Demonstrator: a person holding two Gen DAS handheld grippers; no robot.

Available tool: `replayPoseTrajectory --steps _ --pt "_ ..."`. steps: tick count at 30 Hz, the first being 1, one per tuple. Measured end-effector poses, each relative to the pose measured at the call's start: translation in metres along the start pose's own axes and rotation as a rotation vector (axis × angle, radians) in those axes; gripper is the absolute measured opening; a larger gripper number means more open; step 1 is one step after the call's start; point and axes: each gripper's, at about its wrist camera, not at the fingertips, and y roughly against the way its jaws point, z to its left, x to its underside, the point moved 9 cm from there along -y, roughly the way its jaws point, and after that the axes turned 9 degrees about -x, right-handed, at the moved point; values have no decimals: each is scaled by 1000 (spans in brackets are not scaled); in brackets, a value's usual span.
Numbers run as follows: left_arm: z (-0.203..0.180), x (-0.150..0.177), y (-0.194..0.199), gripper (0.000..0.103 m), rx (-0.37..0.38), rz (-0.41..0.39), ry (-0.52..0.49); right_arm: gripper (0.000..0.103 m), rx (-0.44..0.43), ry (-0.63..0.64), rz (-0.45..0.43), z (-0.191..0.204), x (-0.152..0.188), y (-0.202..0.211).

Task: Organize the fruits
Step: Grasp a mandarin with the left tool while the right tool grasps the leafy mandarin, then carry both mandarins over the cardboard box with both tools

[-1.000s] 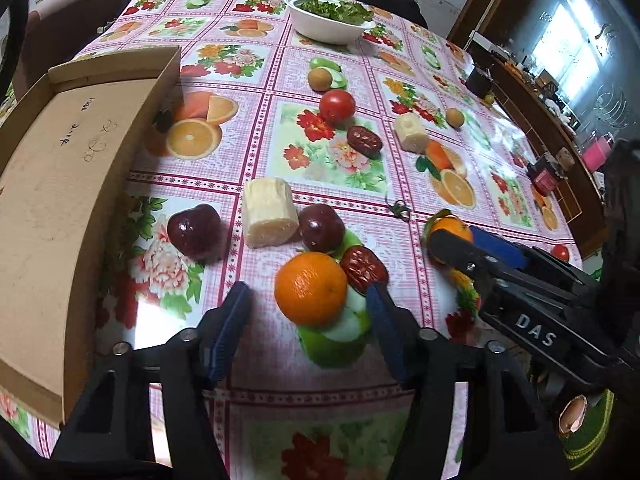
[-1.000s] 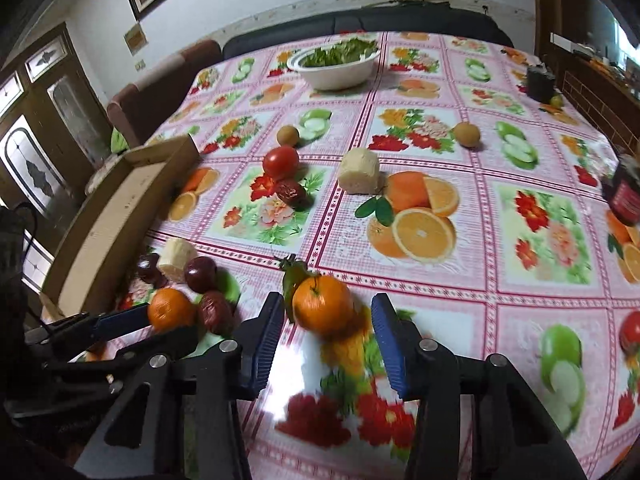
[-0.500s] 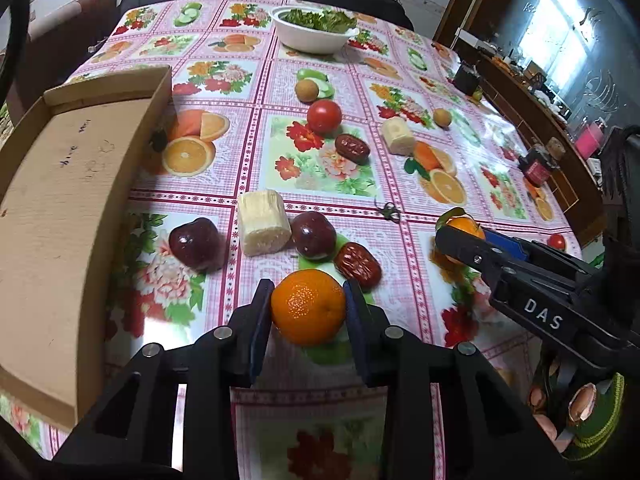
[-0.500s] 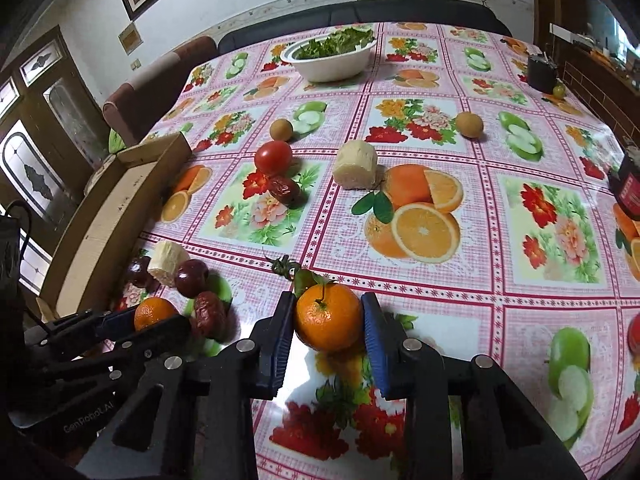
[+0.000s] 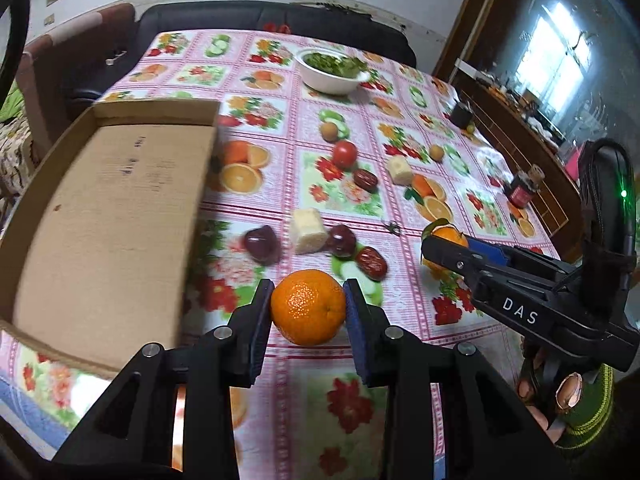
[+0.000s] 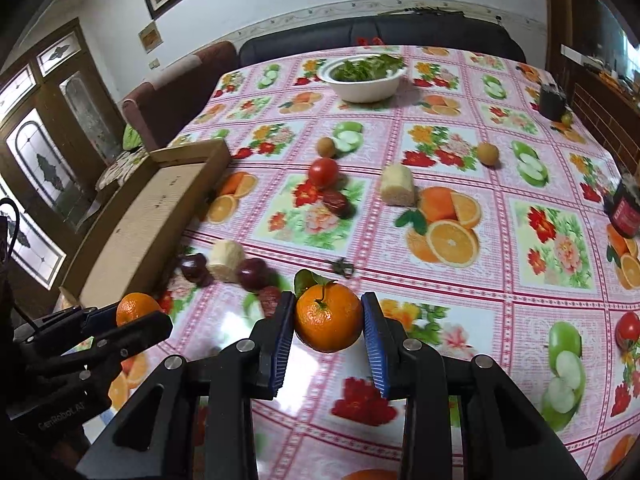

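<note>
Tablecloth (image 6: 460,140) below; leafy orange (image 6: 328,322) stem faces camera.

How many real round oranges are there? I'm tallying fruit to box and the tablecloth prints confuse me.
2. One plain orange is clamped in the left gripper; one leafy-stemmed orange is clamped in the right gripper. No others show.

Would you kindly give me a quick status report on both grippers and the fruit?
Left gripper shut on plain orange. Right gripper shut on leafy orange. Cardboard tray empty, path unobstructed; remaining fruit on tablecloth.
</note>
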Motion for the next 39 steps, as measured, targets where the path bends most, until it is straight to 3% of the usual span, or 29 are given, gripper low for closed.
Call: replayPoseTrajectory --steps 10,18,26,32,39 --pt "56 -9 14 32 -49 -31 90 34 -77 71 28 56 -10 -18" --pt "125 -17 18 32 -148 -44 199 34 -243 158 67 134 -19 -43" --pt "183 -18 8 33 -236 -26 277 34 -350 245 149 202 -11 -82" --pt "200 -10 -5 33 -254 14 303 33 -374 294 218 230 3 -108" --pt "205 -6 -18 33 -274 45 302 34 -366 311 254 234 11 -124"
